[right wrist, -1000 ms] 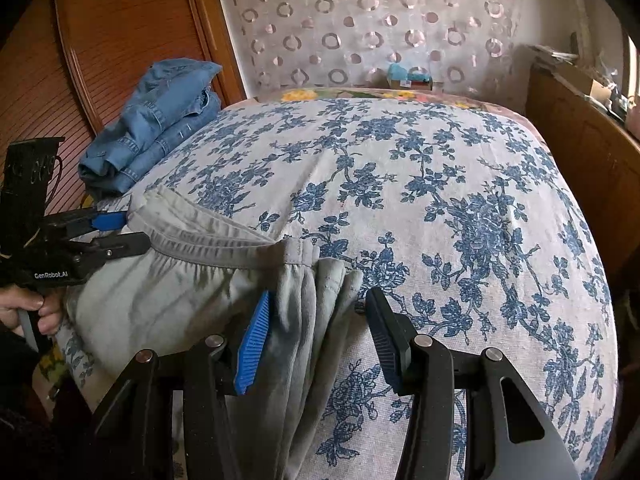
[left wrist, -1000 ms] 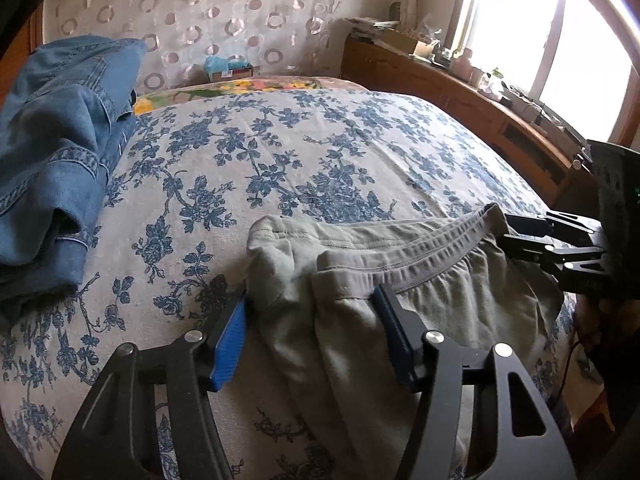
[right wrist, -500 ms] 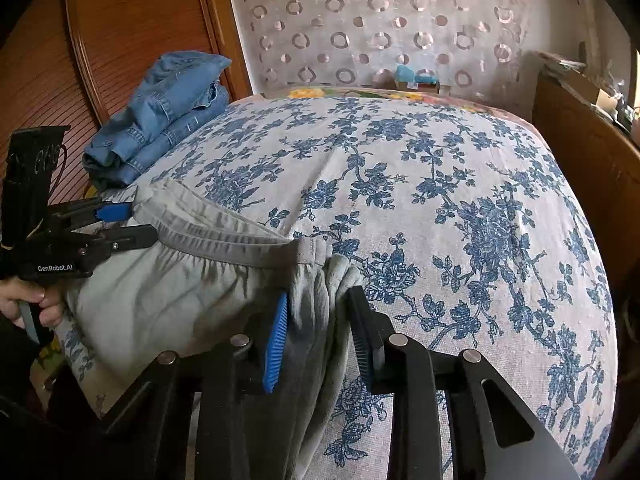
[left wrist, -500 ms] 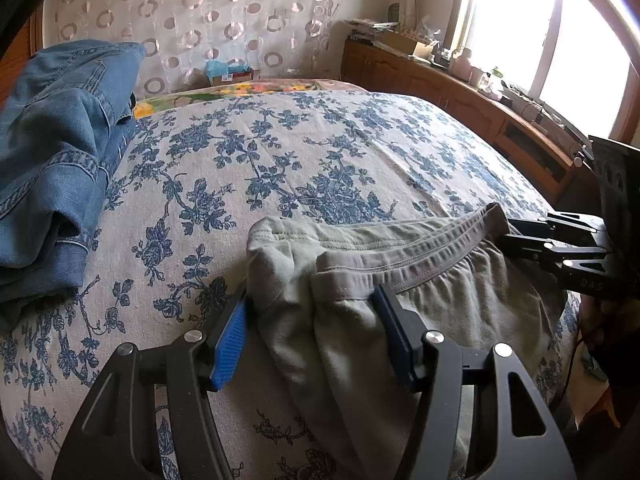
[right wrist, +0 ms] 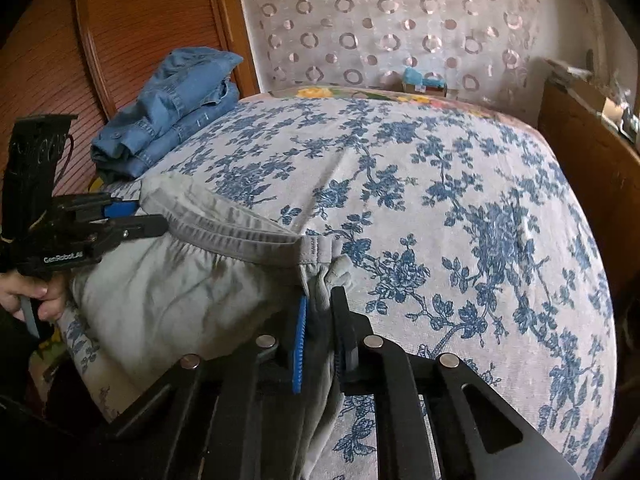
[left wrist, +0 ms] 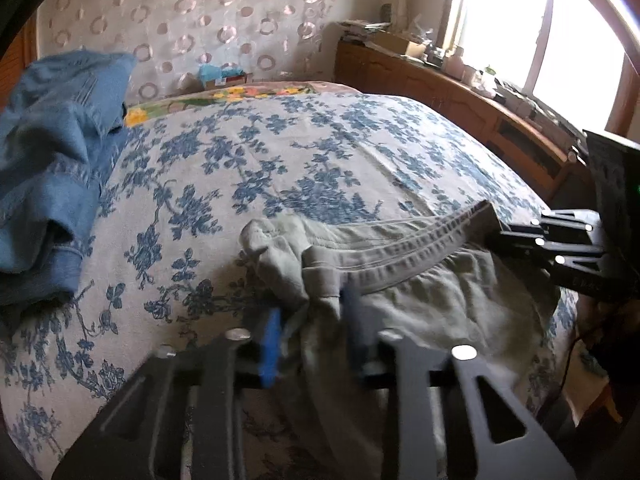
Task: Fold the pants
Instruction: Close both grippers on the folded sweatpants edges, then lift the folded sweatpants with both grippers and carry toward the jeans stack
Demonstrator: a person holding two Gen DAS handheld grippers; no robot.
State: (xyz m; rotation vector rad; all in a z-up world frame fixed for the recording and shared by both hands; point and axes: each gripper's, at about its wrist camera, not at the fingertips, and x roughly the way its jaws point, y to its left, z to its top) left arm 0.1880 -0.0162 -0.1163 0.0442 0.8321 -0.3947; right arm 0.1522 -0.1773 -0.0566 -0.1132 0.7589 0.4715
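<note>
Both views are taken close above the near edge of the bed (left wrist: 320, 152), angled downward toward the far wall. The left view is turned toward the window side, the right toward the wardrobe side. The grey pants (left wrist: 420, 300) and folded jeans (right wrist: 168, 120) are shared.

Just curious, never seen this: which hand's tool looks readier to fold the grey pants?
Right. The right tool, jaws closing, plainly pinches the grey pants at a waistband corner; the left tool is closing too, but blurred.
</note>
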